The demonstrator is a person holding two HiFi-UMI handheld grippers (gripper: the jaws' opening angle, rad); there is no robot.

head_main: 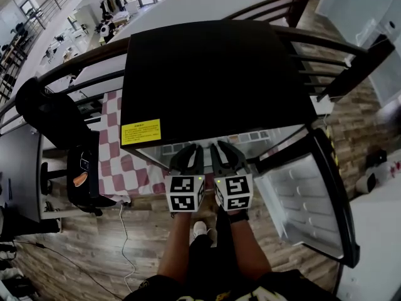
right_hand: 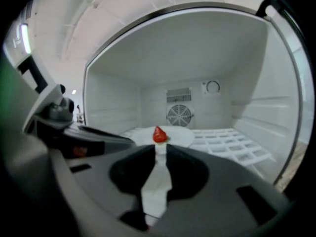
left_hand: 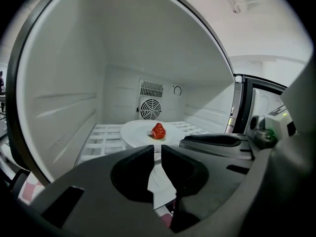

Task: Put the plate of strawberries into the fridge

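White plate [left_hand: 134, 134] with a single red strawberry [left_hand: 158, 131] on it sits inside the small fridge [head_main: 207, 74], on the white wire shelf [left_hand: 104, 138]. It lies towards the far wall, in front of the round fan grille [left_hand: 150, 109]. In the right gripper view the same plate [right_hand: 183, 135] and strawberry [right_hand: 159, 135] lie straight ahead, just beyond the jaw tips.

Seen from the head view, the fridge has a black top with a yellow label [head_main: 141, 132] at its near left corner. Its door [head_main: 307, 199] is swung open to the right. Left of the fridge lies a red-and-white checked cloth [head_main: 125, 168].

Both grippers are held side by side at the near edge of the fridge opening, pointing in. The left gripper [left_hand: 157, 150] has its jaws drawn close with a thin gap between them. Nothing is pinched there, and only white surface shows through the slit. The right gripper [right_hand: 159, 150] has a somewhat wider gap, and nothing is clamped between its jaws either. Neither gripper holds the plate.
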